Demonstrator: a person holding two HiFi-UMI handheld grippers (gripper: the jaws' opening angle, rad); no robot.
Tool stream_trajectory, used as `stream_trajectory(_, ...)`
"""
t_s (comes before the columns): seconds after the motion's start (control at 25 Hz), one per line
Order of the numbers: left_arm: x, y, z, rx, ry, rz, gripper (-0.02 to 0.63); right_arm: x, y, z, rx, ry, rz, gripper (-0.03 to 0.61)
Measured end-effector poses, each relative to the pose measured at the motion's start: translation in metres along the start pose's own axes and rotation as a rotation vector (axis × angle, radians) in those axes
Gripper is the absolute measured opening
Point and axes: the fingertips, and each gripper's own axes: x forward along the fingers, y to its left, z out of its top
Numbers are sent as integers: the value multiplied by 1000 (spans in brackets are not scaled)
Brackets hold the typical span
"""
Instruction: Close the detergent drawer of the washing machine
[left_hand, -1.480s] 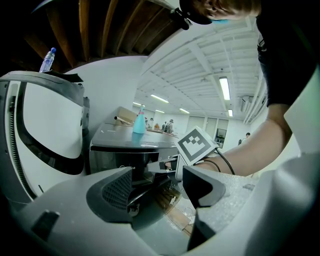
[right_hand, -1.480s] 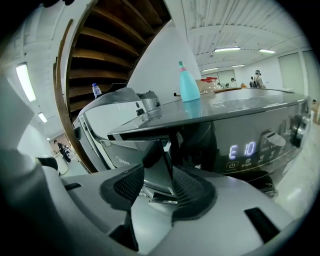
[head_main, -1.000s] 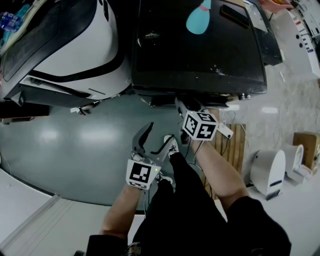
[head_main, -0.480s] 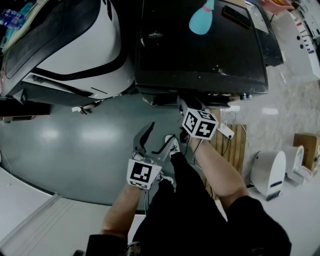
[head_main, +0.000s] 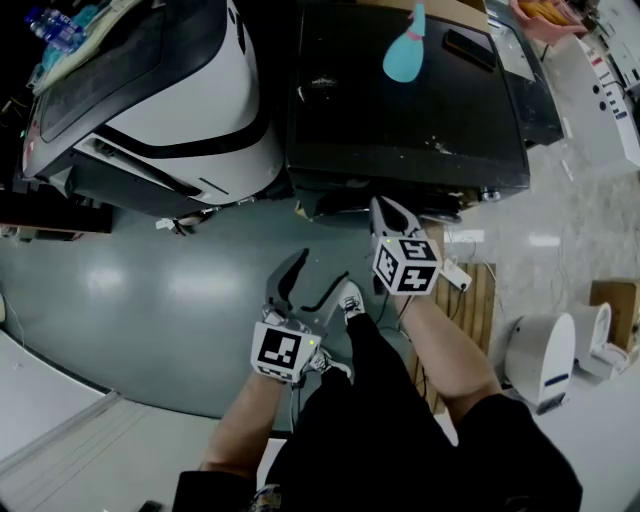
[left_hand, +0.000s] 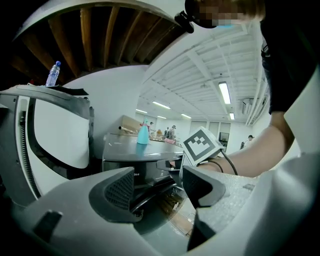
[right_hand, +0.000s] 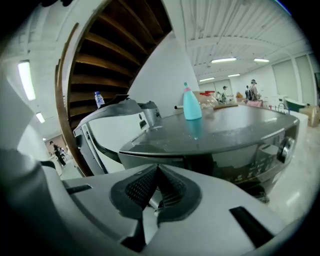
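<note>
Plainly, the washing machine (head_main: 400, 100) is a boxy thing with a dark, glossy top flecked with pale specks. A teal plastic bottle (head_main: 402, 55), shaped like a skittle, stands on it. Its drawer (head_main: 330, 207) shows as a pale grey slab at the left of the front. It seems to jut a little from under the top's edge, above the smooth grey floor (head_main: 130, 290), which shines with lamp reflections.

The right gripper (head_main: 388, 212) is matte grey plastic and carries a black-and-white marker cube. It points at the machine's front just right of the drawer and near it; whether it touches I cannot tell. Its jaws have just been closing and stand together, the ribbed black rubber pads (right_hand: 142, 187) meeting with nothing between them.

The left gripper (head_main: 322, 265) hangs lower, well back from the machine and over the floor. Its jaws are wide apart and empty. Between its pads (left_hand: 120, 192), the left gripper view shows the machine's front ahead.

A big rounded white and black machine (head_main: 190, 90) stands to the left of the washing machine.
</note>
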Motion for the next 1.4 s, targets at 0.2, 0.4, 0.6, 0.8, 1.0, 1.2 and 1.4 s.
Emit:
stream_trajectory(0.2,-42,-11,18,17,-48,20,284,-48,42,30,-67,-95,102,-2)
stream_trajectory(0.4,-96,-18,30,25,-91,71,44,-103,91,51,-123,-181,193,-3)
stream_trajectory(0.6,-149,-27,38,44,-120,110,3,-161,135,61,-152,-245,266,-3)
stream_trajectory(0.8,-201,-40,44,59,-149,135,3,-216,173,60,-169,-295,337,-3)
stream_trajectory(1.0,-240,-54,46,48,-181,141,3,-263,199,48,-196,-302,372,-3)
stream_trajectory(1.2,-262,-74,43,45,-193,137,3,-299,206,35,-229,-293,380,-3)
stream_trajectory(1.4,-268,-103,39,42,-180,146,3,-331,201,29,-239,-274,392,-3)
